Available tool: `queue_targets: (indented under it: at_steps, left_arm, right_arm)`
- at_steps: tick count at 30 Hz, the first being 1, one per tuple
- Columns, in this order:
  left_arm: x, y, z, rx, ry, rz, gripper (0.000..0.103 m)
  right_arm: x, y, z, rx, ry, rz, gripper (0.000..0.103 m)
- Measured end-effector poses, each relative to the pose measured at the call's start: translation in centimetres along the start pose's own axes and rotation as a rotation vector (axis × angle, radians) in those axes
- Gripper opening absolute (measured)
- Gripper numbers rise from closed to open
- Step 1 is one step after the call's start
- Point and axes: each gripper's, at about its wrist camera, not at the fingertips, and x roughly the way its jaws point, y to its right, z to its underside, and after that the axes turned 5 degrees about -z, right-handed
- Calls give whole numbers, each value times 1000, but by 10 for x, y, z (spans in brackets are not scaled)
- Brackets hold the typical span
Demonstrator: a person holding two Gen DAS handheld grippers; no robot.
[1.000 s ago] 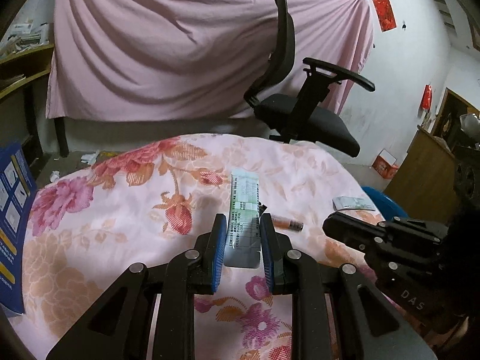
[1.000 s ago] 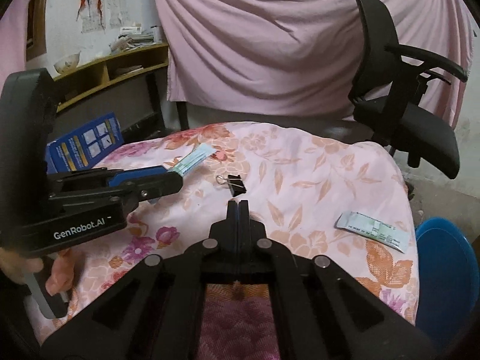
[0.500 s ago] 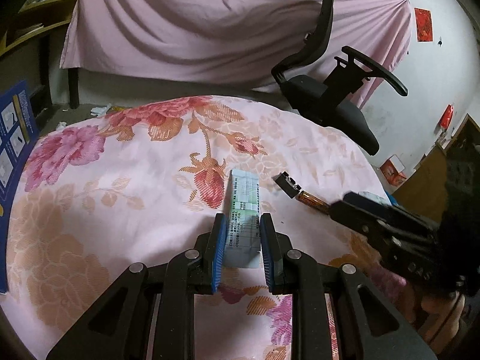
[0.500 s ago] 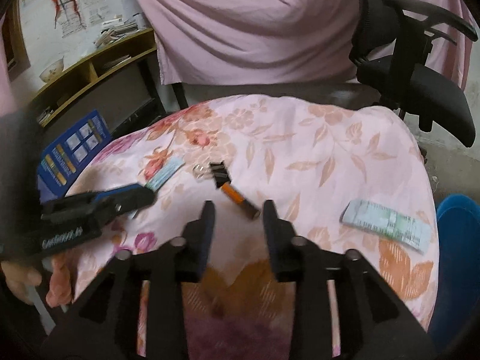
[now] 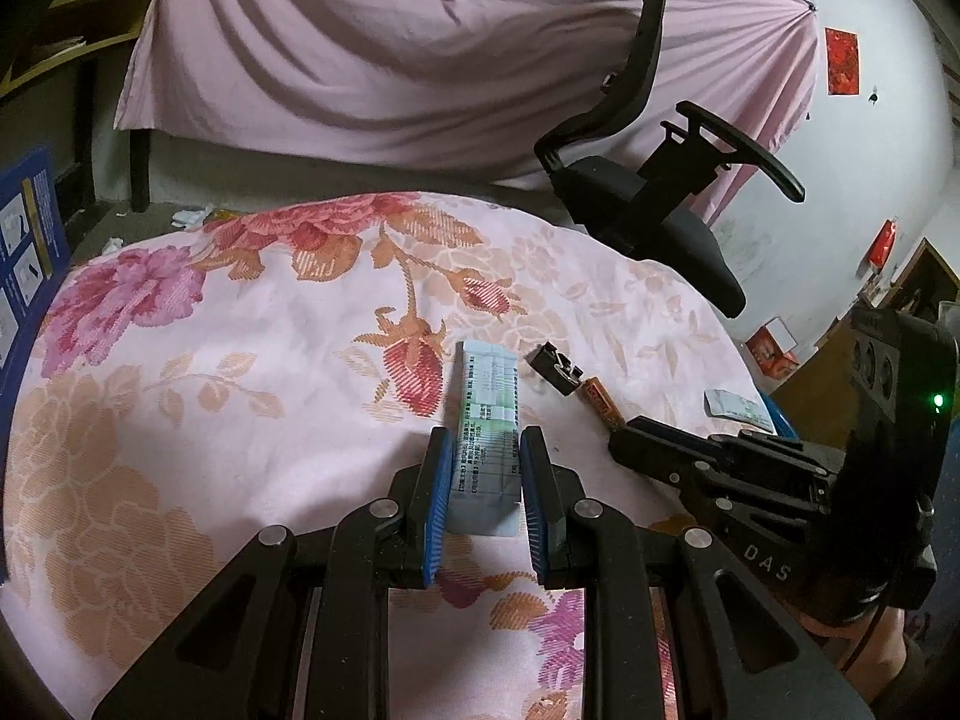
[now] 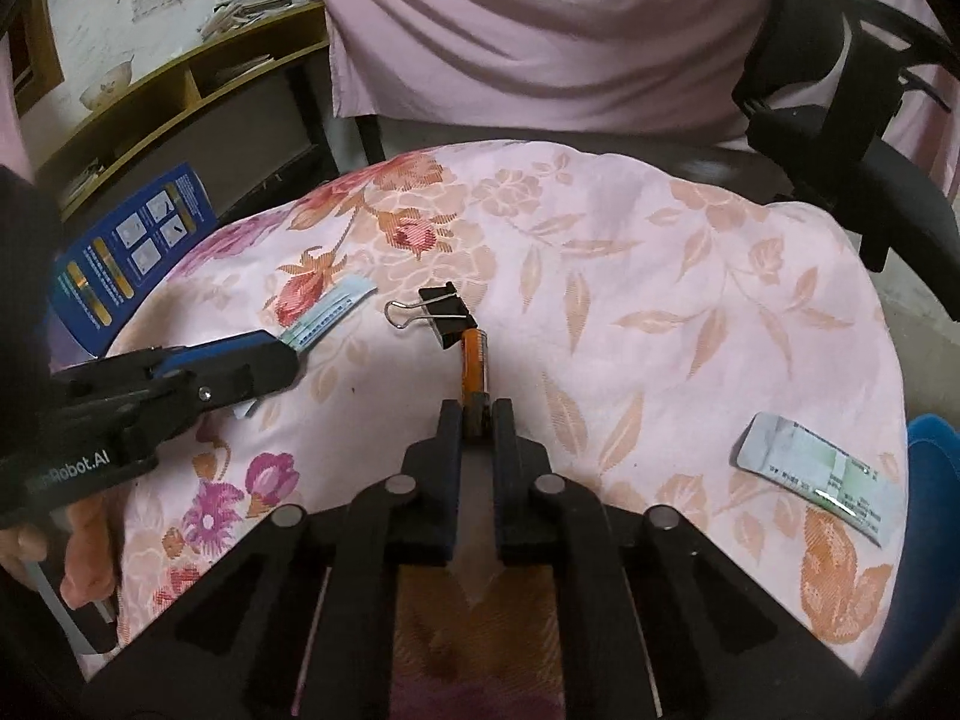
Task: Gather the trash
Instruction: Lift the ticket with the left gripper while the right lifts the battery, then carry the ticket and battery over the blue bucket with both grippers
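My left gripper (image 5: 482, 468) holds a pale green-and-white paper packet (image 5: 487, 420) between its blue pads, low over the floral cloth; it also shows in the right wrist view (image 6: 324, 315). My right gripper (image 6: 477, 420) is closed on the near end of an orange battery (image 6: 474, 360), which lies on the cloth and touches a black binder clip (image 6: 441, 315). The battery (image 5: 603, 399) and clip (image 5: 555, 367) also show in the left wrist view, ahead of the right gripper (image 5: 624, 450). A second paper packet (image 6: 819, 474) lies at the right edge of the table.
The round table has a pink floral cloth (image 6: 660, 252). A black office chair (image 5: 648, 180) stands behind it. A blue box (image 6: 129, 246) leans at the left edge. A blue bin (image 6: 930, 510) sits beyond the right edge. Wooden shelves (image 6: 180, 78) stand at the back left.
My right gripper opened, moved forward and down to the battery, and closed around its near end. My left gripper kept hold of the packet and lowered toward the cloth.
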Motion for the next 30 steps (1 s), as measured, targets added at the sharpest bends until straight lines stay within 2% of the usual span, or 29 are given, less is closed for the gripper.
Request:
queue_targets:
  at_steps: [3, 7, 11, 14, 18, 22, 25, 30]
  left_arm:
    - [-5, 1, 0, 4, 31, 0, 19]
    - [-18, 8, 3, 18, 104, -1, 19]
    - [-40, 18, 7, 38, 247, 9, 19]
    - [-56, 30, 12, 67, 350, 4, 19]
    - [-81, 47, 21, 119, 514, 30, 19]
    - [-102, 67, 33, 200, 639, 32, 19]
    - [-115, 82, 40, 243, 705, 40, 19]
    - [-122, 109, 46, 308, 752, 50, 19]
  right_arm:
    - [-7, -6, 2, -10, 39, 27, 37]
    - [-35, -11, 8, -22, 185, 92, 37]
    - [-76, -11, 23, -9, 394, 133, 37]
    - [-96, -13, 32, -16, 508, 145, 37]
    - [-113, -21, 38, -37, 617, 158, 37]
    - [-133, -25, 45, -60, 715, 197, 37]
    - [-149, -25, 51, -70, 776, 234, 37]
    - [-175, -16, 60, -57, 850, 299, 37]
